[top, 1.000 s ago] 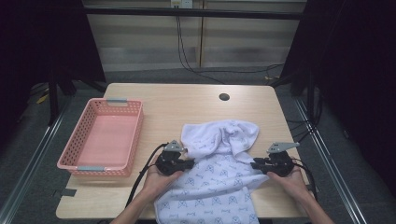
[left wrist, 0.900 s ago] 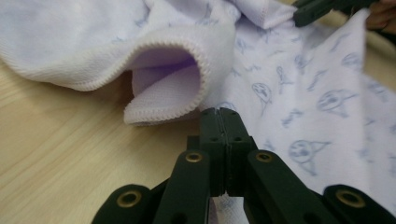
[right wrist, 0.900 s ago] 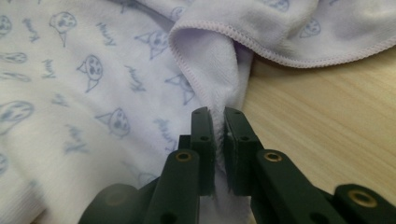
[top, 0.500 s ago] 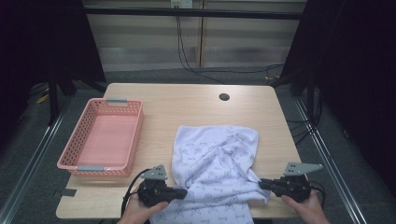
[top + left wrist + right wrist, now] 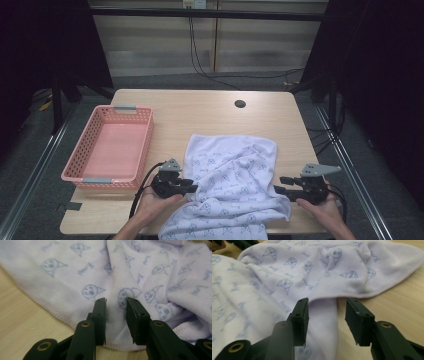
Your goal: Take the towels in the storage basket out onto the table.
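Note:
A pale lilac towel (image 5: 232, 182) printed with blue cat faces lies spread on the wooden table (image 5: 200, 115), its near end hanging over the front edge. My left gripper (image 5: 192, 186) is at the towel's left edge. In the left gripper view the left gripper (image 5: 116, 300) has just been opening, and a ridge of towel (image 5: 75, 270) stands loose between the parted jaws. My right gripper (image 5: 279, 184) is at the towel's right edge. Its jaws (image 5: 327, 300) have also just been opening and stand wide, with the towel's hem (image 5: 322, 312) lying between them unpressed.
A pink plastic basket (image 5: 144, 150) with nothing in it stands at the table's left. A round cable hole (image 5: 240, 104) sits near the far edge. Bare wood lies beyond the towel and along its right side. Dark floor surrounds the table.
Both hands drew the towel towards the front edge, and it now lies flatter and more spread. Both grippers' jaws, shut on the cloth before, now stand apart.

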